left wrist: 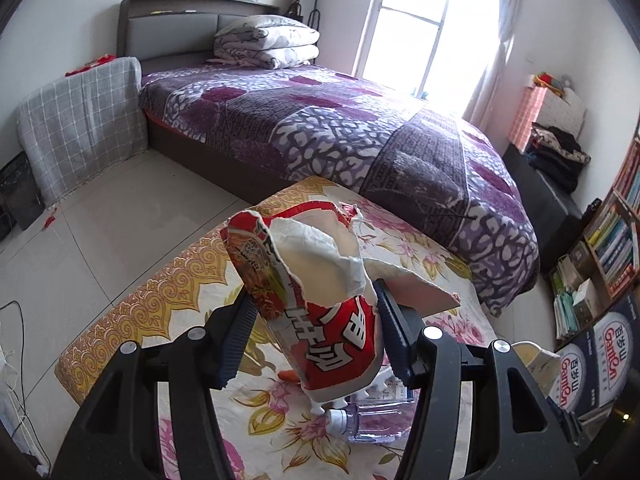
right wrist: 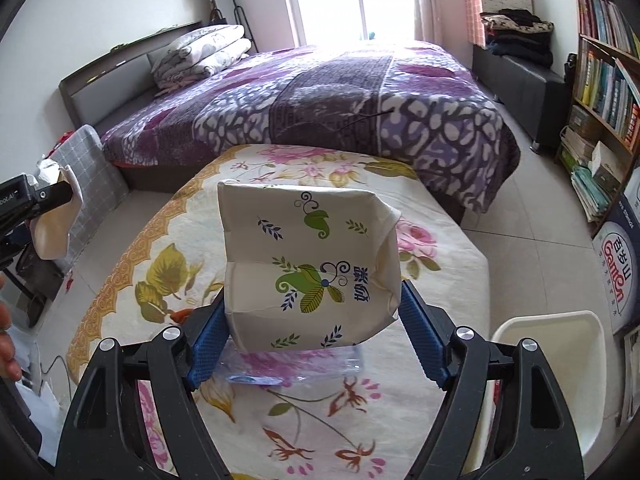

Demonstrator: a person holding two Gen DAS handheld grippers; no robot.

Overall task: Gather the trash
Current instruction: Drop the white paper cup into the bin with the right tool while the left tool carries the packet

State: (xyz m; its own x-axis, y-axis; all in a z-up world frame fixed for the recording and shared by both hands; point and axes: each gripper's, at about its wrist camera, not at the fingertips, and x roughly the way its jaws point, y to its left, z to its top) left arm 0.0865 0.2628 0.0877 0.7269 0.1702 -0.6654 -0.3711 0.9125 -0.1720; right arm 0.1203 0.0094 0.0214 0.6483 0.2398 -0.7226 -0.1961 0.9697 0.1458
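My left gripper (left wrist: 314, 320) is shut on a torn red noodle cup (left wrist: 320, 276), which is tilted and held above the floral table (left wrist: 168, 304). Its white inside faces the camera. My right gripper (right wrist: 314, 320) is shut on a cream tissue pack (right wrist: 308, 256) printed with green leaves, lifted over the same table (right wrist: 168, 240). A clear plastic bottle (left wrist: 368, 420) lies on the cloth below both grippers, partly hidden under the pack (right wrist: 296, 366). At the left edge of the right wrist view, the noodle cup (right wrist: 52, 220) is seen from its pale side.
A white bin (right wrist: 548, 380) stands at the table's right side. A small orange scrap (right wrist: 182, 314) lies on the cloth. A purple-covered bed (left wrist: 360, 132) lies beyond the table, a bookshelf (right wrist: 604, 80) and water cartons (right wrist: 616, 276) to the right. A hand (right wrist: 6, 340) shows at the left.
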